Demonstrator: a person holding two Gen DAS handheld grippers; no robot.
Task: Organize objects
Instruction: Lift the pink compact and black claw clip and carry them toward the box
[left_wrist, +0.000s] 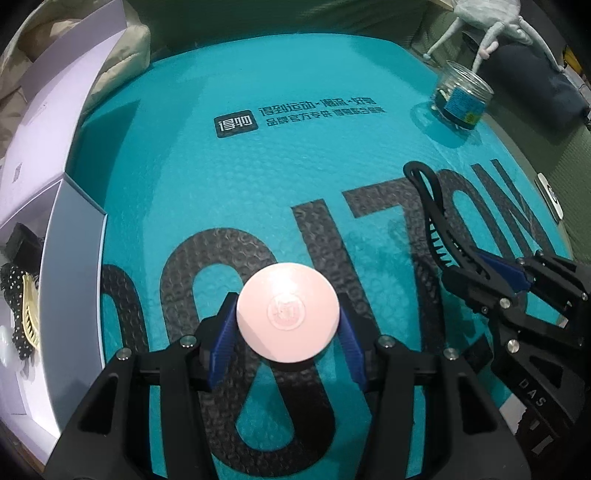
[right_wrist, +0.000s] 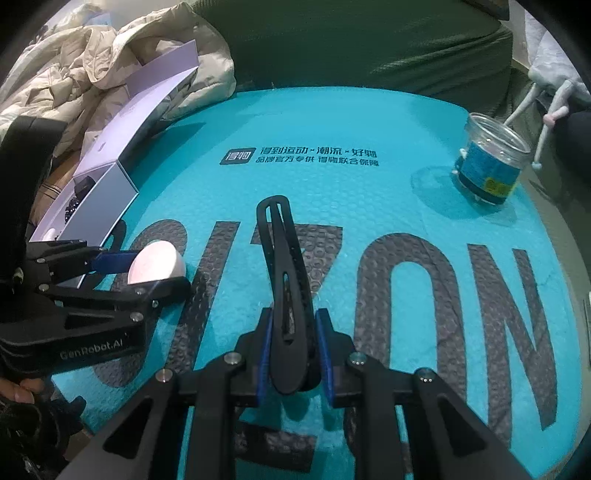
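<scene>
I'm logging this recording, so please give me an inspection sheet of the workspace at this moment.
Surface: teal bubble mailer with black lettering.
Job's things: pink round case in the left gripper; black hair clip in the right gripper; open lavender box at left holding a yellow claw clip and a dotted black accessory.
Clutter: clear jar with blue label, upright, far right.
Grippers: both shut on their items.
Cables: nothing seen.
Surroundings: beige jacket, green fabric, white plush toy.
</scene>
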